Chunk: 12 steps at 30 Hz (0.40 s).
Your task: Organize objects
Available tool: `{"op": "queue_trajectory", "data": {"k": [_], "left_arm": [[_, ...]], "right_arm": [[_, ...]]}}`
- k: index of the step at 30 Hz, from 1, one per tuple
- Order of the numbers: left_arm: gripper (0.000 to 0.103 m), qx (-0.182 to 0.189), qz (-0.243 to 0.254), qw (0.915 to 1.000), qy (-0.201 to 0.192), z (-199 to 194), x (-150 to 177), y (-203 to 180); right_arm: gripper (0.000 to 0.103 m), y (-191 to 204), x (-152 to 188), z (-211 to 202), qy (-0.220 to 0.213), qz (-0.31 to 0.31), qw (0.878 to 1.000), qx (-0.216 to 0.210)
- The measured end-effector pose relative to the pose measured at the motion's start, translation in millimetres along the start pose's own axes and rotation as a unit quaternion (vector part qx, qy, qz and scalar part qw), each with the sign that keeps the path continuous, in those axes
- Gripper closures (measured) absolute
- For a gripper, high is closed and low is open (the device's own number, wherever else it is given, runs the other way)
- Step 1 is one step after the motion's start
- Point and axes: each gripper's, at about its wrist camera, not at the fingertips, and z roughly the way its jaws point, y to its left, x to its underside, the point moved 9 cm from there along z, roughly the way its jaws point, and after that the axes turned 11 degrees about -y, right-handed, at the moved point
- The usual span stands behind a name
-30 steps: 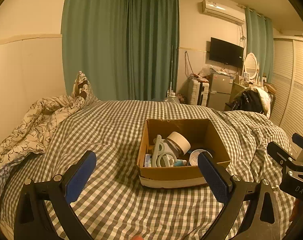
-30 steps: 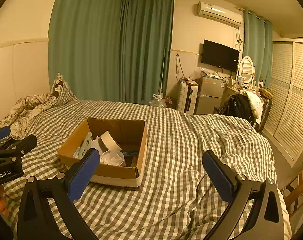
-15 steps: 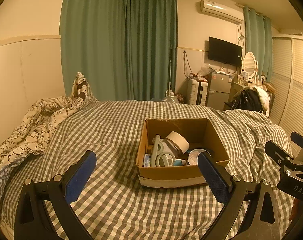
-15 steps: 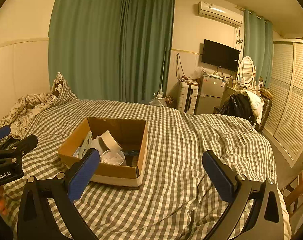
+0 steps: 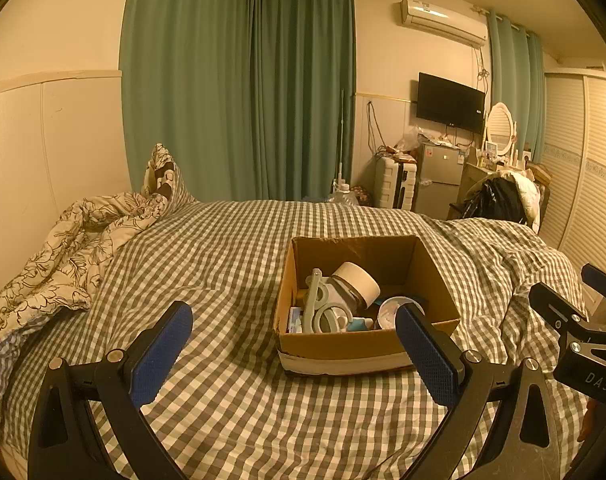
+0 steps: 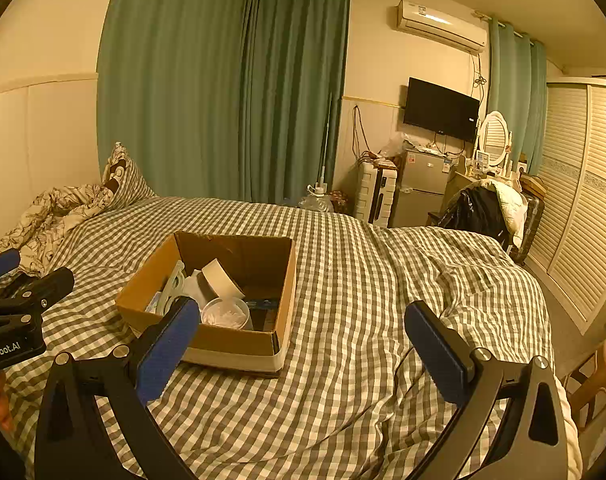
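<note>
On the checked bed (image 5: pixel 223 264) sat a light cardboard box (image 5: pixel 343 344), likely easy to crush; grasp its stiff rim. Both claws, left (image 5: pixel 293 354) and right (image 6: pixel 303 344), gaped wide, empty.

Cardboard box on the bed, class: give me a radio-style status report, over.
Left gripper open, empty. Right gripper open, empty. Cardboard box on checked bedspread, holding tape roll and other items. Nothing blocking approach.
</note>
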Motion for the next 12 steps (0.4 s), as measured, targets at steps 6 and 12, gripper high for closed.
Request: {"op": "queue_trajectory", "data": {"k": [6, 12], "left_arm": [[0.0, 0.0, 0.0, 1.0, 0.002, -0.1, 0.6, -0.1], [0.0, 0.001, 0.0, 1.0, 0.003, -0.1, 1.8, 0.8]], "right_arm": [[0.0, 0.5, 1.4, 0.7, 0.002, 0.0, 1.0, 0.0], [0.0, 1.4, 2.7, 0.7, 0.004, -0.001, 1.0, 0.0]]}}
